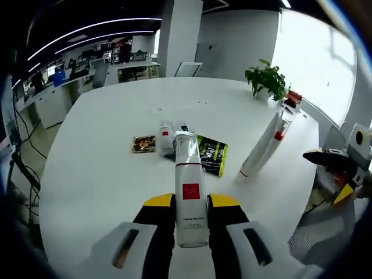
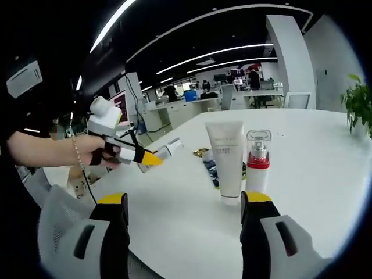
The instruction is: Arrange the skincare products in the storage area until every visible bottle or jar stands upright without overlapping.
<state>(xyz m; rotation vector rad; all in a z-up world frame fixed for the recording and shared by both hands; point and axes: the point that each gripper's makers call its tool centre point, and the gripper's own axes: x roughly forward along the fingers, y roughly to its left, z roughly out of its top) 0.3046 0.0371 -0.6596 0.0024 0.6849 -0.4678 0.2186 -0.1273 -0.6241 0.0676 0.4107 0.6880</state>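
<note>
The white surface [image 1: 104, 168] carries everything; its far edge at 3 o'clock in the left gripper view is cut off by the round frame. A potted plant [image 1: 267, 80] stands at 1 o'clock near that edge, its pot half hidden behind the upright things. In the right gripper view a white squeeze tube [image 2: 226, 160] stands cap-down at 12 o'clock beyond the right tongs [image 2: 185, 204], touching or just beside a clear-capped pump bottle [image 2: 257, 160] with a red collar; the print on both is too small to read. The right tongs stand wide, holding nothing. The left tongs [image 1: 190, 203] clamp a white tube with a red label [image 1: 190, 195], its crimped end pointing to 12 o'clock. Past it lie a dark green packet [image 1: 212, 154] and a small brown packet [image 1: 143, 143], partly hidden
</note>
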